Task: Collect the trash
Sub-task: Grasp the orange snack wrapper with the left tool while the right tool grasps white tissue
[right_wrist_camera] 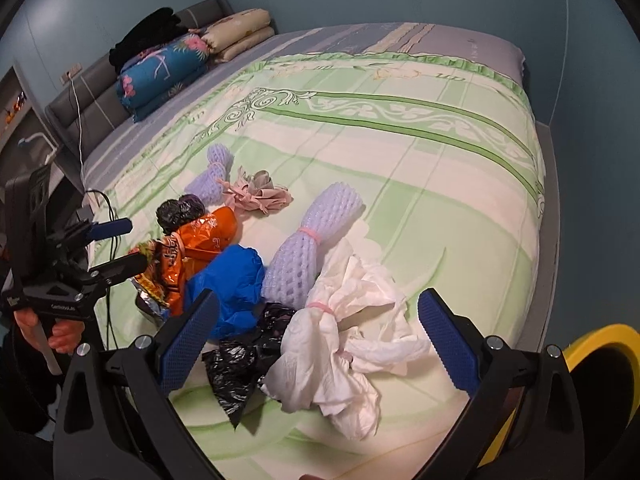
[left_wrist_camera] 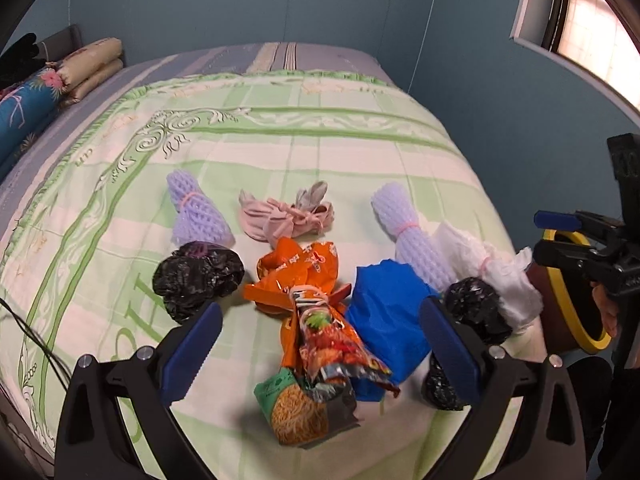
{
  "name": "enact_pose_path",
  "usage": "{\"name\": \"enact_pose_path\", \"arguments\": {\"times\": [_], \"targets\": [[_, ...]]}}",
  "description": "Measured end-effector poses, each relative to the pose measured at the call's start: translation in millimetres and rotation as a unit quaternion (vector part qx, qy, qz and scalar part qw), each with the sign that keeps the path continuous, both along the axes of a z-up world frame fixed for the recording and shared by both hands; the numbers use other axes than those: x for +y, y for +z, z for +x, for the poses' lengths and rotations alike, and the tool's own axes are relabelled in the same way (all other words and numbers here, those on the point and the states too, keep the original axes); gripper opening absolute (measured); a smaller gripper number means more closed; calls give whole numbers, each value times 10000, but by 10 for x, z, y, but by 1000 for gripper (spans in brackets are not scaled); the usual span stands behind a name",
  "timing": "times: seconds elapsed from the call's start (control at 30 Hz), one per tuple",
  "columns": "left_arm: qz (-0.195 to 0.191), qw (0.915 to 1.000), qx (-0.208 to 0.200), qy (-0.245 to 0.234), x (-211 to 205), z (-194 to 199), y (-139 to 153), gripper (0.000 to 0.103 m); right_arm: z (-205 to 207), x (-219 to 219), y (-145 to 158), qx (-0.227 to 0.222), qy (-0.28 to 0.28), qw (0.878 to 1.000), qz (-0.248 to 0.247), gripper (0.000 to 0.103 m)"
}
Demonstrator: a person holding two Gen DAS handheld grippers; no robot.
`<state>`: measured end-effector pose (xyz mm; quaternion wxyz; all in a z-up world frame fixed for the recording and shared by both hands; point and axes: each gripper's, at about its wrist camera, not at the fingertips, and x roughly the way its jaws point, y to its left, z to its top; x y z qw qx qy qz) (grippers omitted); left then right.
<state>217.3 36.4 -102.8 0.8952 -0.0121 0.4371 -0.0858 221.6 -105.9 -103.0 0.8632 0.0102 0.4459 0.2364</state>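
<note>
Nine bundles of trash lie in a loose cluster on the bed, on its green and cream checked quilt. Nearest the left hand-held gripper is a noodle packet, lying between its blue pads with its far end touching an orange wrapper. Just right of these sits a blue bag, and beside that a black bag partly hidden behind the right-hand pad. Another black bag sits near the left pad. Farther back are two lilac foam nets, each tied with a band, and a pink rag between them.

The left hand-held gripper's jaws stand wide apart, holding nothing. The right hand-held gripper is likewise spread wide and empty, hovering over a white paper bundle tied with a pink band, which touches the black bag on its left. A yellow-rimmed bin stands just off the bed edge at the right.
</note>
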Motion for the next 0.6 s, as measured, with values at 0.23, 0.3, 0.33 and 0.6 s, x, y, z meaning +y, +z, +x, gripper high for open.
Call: {"name": "enact_pose_path", "arguments": {"times": [0.23, 0.3, 0.33, 0.6], "targets": [[11, 9996, 270, -36, 10, 62, -199, 82, -165, 113, -119, -66, -68, 9997, -232, 75], [7, 9993, 359, -46, 10, 85, -264, 78, -211, 120, -171, 32, -116, 9998, -183, 69], [-18, 9991, 415, -33, 15, 102, -301, 75, -219, 116, -196, 73, -156, 9997, -160, 66], [-219, 9974, 686, 81, 53, 179, -457, 44, -146, 3, -475, 563, -474, 9972, 107, 38]]}}
